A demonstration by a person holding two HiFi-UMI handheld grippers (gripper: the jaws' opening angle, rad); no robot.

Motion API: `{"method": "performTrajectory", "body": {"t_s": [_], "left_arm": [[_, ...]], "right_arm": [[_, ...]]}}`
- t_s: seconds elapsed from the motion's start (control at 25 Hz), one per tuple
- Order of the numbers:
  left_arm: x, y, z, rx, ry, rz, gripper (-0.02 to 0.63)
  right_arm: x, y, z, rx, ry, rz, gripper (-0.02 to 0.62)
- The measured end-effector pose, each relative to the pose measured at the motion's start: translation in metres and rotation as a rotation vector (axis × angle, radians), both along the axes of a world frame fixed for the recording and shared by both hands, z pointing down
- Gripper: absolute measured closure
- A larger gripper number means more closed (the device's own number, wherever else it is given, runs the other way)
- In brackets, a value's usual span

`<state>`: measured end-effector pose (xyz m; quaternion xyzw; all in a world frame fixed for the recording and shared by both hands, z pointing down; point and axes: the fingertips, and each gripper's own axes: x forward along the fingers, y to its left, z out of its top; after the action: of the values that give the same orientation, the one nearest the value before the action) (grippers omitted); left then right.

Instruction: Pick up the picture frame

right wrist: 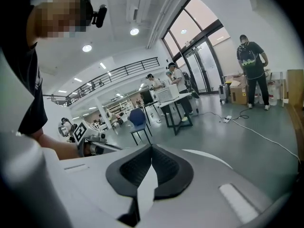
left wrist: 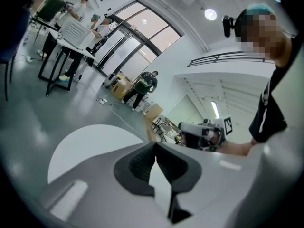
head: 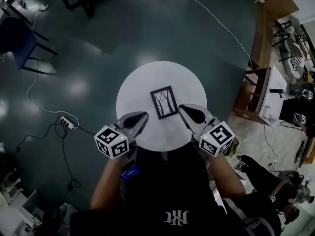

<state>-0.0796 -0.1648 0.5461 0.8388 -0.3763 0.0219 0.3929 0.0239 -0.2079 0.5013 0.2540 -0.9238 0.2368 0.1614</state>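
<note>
A small black picture frame [head: 164, 102] with a tree drawing lies flat near the middle of a round white table [head: 133, 92]. My left gripper [head: 143, 116] hovers over the table's near left part, shut and empty, its tips just left of the frame's near corner. My right gripper [head: 183, 108] is over the near right part, shut and empty, its tips close to the frame's right edge. In the left gripper view the shut jaws [left wrist: 155, 152] point past the table edge [left wrist: 76, 141]. The frame is hidden in both gripper views.
A dark green floor surrounds the table. A power strip and cable [head: 66, 123] lie to the left, a blue chair [head: 19, 41] at far left, wooden furniture [head: 258, 90] to the right. People stand by desks [left wrist: 76, 34] and windows in the distance.
</note>
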Motion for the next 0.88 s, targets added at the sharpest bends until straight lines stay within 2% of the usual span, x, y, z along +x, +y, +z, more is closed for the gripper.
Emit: {"method": "performTrajectory", "body": {"t_s": [0.12, 0.24, 0.4, 0.6, 0.88], "left_arm": [[0.002, -0.014, 0.037, -0.05, -0.042, 0.001, 0.601], [0.008, -0.026, 0.072, -0.091, -0.07, -0.022, 0.582], [0.017, -0.03, 0.119, -0.187, -0.075, -0.069, 0.554], [0.017, -0.031, 0.172, -0.308, -0.107, -0.187, 0.504], [0.032, -0.029, 0.213, -0.382, -0.213, -0.206, 0.459]], "right_arm": [[0.0, -0.014, 0.042, -0.011, 0.01, -0.022, 0.578], [0.014, -0.03, 0.1, -0.045, 0.115, -0.032, 0.496], [0.032, -0.041, 0.165, -0.134, 0.196, -0.021, 0.492], [0.034, -0.043, 0.222, -0.228, 0.252, -0.054, 0.463], [0.03, -0.034, 0.265, -0.248, 0.367, -0.09, 0.488]]}}
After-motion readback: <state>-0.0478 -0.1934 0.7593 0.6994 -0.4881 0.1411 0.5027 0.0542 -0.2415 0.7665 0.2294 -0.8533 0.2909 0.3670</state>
